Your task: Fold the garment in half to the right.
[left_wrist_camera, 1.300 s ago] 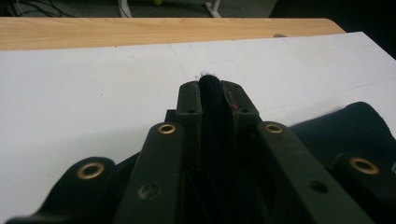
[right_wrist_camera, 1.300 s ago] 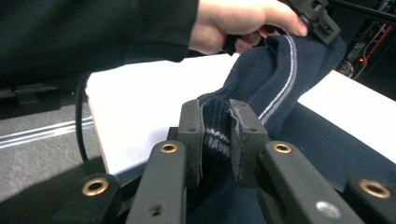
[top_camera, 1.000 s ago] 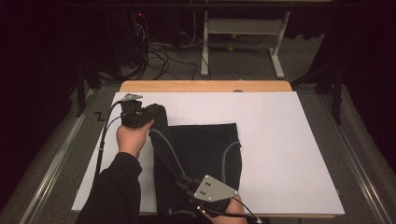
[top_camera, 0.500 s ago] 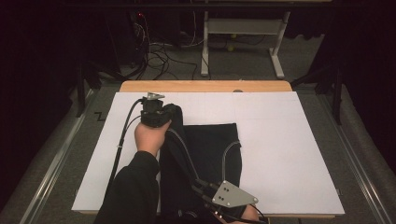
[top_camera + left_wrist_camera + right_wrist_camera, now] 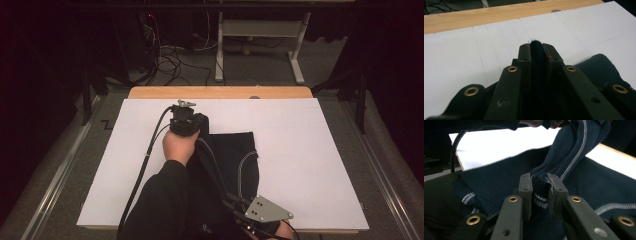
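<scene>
A dark navy knitted garment (image 5: 232, 150) with thin white stripes lies on the white board (image 5: 310, 150). My left gripper (image 5: 184, 117), held in a hand at the garment's far left corner, is shut on a fold of the dark fabric (image 5: 537, 53); in the left gripper view its jaws (image 5: 537, 47) pinch the cloth above the board. My right gripper (image 5: 240, 207), under its grey plate at the near edge, is shut on a striped edge of the garment (image 5: 574, 147). In the right gripper view the knit rises from my right gripper (image 5: 539, 181) toward the other hand.
A wooden table edge (image 5: 220, 92) runs behind the board. Bare board lies left (image 5: 125, 165) and right of the garment. Cables (image 5: 170, 55) and a white table frame (image 5: 260, 30) are on the floor beyond. Metal rails (image 5: 55, 180) flank the table.
The left hand has carried its fold of fabric to the right. The right gripper has shifted right and toward the near edge, keeping its hold on the garment.
</scene>
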A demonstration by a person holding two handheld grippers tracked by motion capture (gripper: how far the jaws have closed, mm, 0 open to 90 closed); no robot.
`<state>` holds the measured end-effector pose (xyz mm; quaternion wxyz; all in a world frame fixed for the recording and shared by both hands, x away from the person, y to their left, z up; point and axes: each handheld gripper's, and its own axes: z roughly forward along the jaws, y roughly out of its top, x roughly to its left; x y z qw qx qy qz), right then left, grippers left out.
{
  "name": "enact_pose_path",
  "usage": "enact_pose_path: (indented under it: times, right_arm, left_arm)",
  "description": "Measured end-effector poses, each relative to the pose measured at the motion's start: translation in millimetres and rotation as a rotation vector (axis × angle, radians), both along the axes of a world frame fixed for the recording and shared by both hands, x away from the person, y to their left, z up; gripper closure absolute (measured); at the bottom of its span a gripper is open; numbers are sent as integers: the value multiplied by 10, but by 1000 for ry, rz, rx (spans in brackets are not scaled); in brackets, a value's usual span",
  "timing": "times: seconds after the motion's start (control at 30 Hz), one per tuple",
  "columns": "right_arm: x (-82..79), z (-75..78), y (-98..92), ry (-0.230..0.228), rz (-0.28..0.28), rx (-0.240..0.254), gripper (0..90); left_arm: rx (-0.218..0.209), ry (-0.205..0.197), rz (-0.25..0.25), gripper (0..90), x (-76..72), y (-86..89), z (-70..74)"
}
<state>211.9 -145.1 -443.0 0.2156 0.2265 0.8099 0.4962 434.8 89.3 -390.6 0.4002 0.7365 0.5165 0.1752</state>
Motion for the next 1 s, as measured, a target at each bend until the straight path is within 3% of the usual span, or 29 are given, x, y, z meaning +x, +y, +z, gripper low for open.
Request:
enact_pose_path:
  times: [0.1,0.37,0.43,0.53,0.57,0.7,0.8,0.9,1.0]
  right_arm:
    - [-25,-29,-82,10,-4,-11,833]
    - [-40,-86,-182,31,-27,-31,838]
    - [-4,-103,-148,65,-23,-21,741]
    - [51,-145,2,113,-48,-26,412]
    - [89,-162,74,153,-56,-33,315]
    - [194,-208,285,198,-107,-78,146]
    - [235,-238,353,240,-99,-93,200]
    - [216,-256,351,250,-78,-131,451]
    - [207,-258,307,247,-64,-135,721]
  left_arm:
    - [7,6,3,742,24,-82,-19]
    - [19,12,-40,743,38,-297,-79]
    - [25,13,-42,743,36,-316,-82]
    - [21,16,-40,743,42,-321,-88]
    - [22,17,-41,743,44,-320,-91]
    - [20,19,-46,743,47,-325,-100]
    - [17,19,-50,743,45,-331,-99]
    - [14,21,-55,743,42,-337,-100]
    - [8,21,-58,743,33,-354,-96]
